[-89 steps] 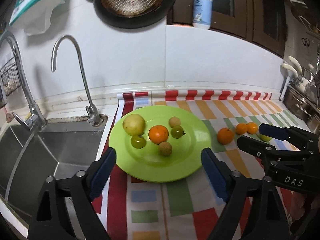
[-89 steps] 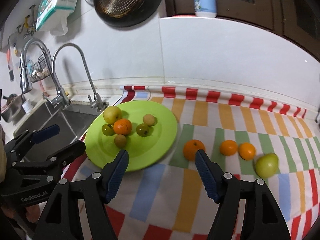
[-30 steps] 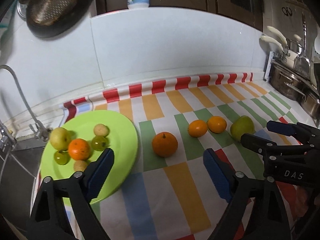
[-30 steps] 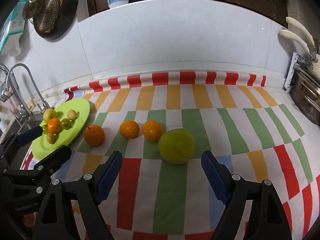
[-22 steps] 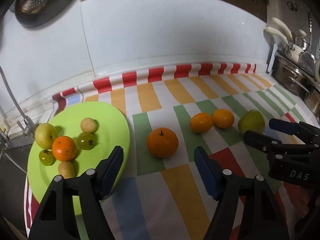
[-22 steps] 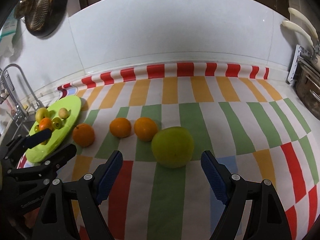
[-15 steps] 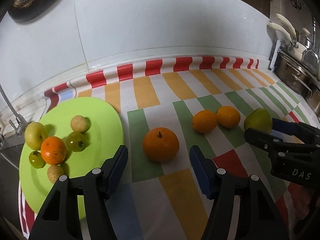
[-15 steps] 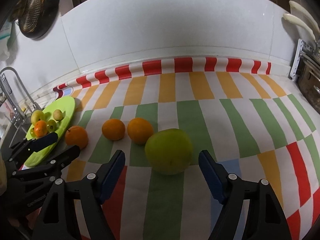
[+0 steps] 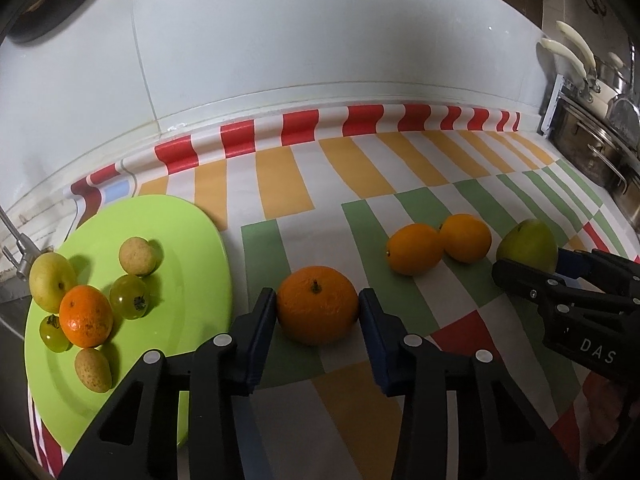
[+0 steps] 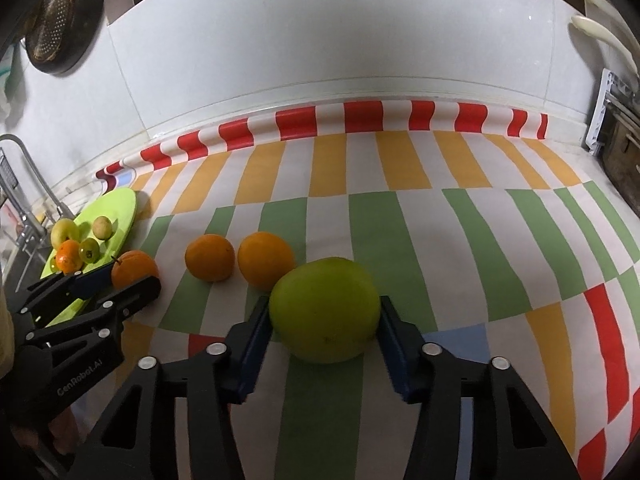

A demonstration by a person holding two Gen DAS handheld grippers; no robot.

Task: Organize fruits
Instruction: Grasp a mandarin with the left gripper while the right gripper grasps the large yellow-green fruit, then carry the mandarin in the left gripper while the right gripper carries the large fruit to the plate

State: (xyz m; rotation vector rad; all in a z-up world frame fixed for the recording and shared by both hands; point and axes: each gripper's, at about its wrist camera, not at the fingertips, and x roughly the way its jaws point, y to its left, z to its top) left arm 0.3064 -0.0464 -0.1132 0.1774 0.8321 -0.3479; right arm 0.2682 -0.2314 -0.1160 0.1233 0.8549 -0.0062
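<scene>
My left gripper (image 9: 318, 308) is shut on a large orange (image 9: 317, 304) that rests on the striped cloth, just right of the lime-green plate (image 9: 192, 248). The plate holds several small fruits, among them a small orange (image 9: 85, 316) and a yellow apple (image 9: 51, 287). My right gripper (image 10: 325, 314) is shut on a big green fruit (image 10: 325, 315) on the cloth. Two smaller oranges (image 10: 209, 257) (image 10: 265, 260) lie between the two held fruits. Each gripper also shows in the other's view: the left (image 10: 116, 280), the right (image 9: 532, 258).
The striped cloth (image 10: 400, 216) covers the counter up to the white tiled wall. A faucet and sink (image 10: 24, 200) lie left of the plate. Steel pots (image 9: 600, 148) stand at the far right. A strainer in a pan (image 10: 56, 20) hangs on the wall.
Both grippers swung right from the plate, moved down and forward, and closed: the left onto the large orange, the right onto the green fruit.
</scene>
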